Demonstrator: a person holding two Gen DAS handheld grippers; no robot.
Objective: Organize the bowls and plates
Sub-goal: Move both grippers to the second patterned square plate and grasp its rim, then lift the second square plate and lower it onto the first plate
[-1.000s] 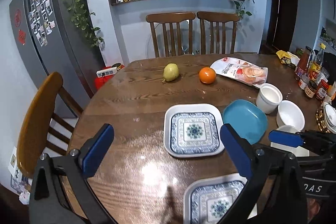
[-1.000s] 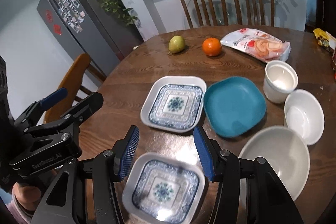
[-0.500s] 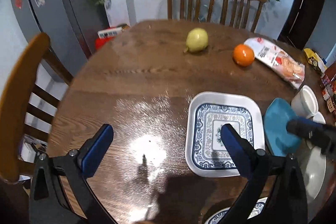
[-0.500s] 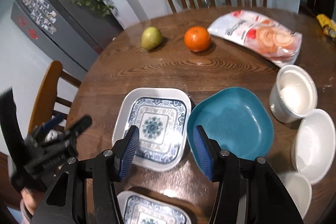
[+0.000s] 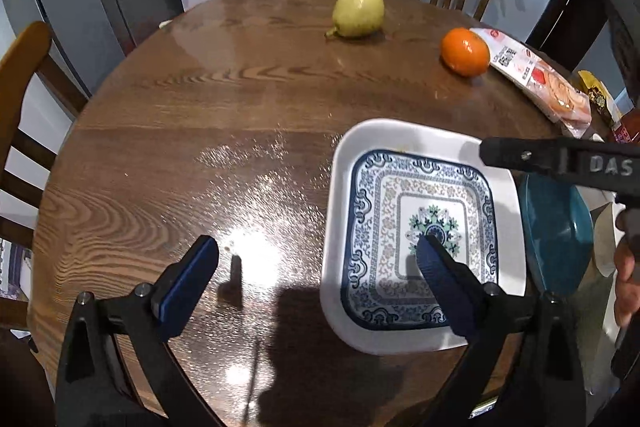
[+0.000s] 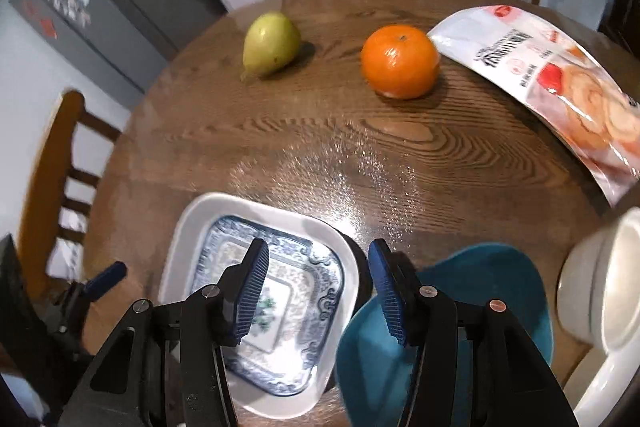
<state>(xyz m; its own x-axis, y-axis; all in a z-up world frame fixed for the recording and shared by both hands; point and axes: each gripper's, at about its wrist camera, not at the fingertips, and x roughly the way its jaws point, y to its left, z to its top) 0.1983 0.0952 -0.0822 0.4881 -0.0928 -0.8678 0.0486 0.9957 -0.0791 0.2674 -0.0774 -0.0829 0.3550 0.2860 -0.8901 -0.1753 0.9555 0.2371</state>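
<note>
Right tongs [image 6: 316, 287], blue ribbed pads spread and empty, hang over the near right rim of a square white plate [image 6: 200, 227] with a blue patterned centre; the plate's right edge lies between and just below the pads, so this hand looks the nearer for a rim pinch. Just right of those tongs sits a teal plate [image 6: 480, 275], matte and rounded-square, close beside the patterned one; whether they touch cannot be told. Further right stand a white cup [image 6: 600, 287] and part of a white bowl [image 6: 596, 387].

Left tongs [image 5: 316, 267], also spread wide with nothing between them, hover with the right pad above the patterned plate's middle [image 5: 348, 187] and the left pad over the bare, glossy wooden surface [image 5: 200, 107]. The plate lies flat, its long side running away from these tongs.

Beyond both tongs, well apart from the dishes: a green pear [image 5: 358, 11], an orange [image 5: 465, 51], and a crinkled plastic snack bag [image 6: 540, 75].
</note>
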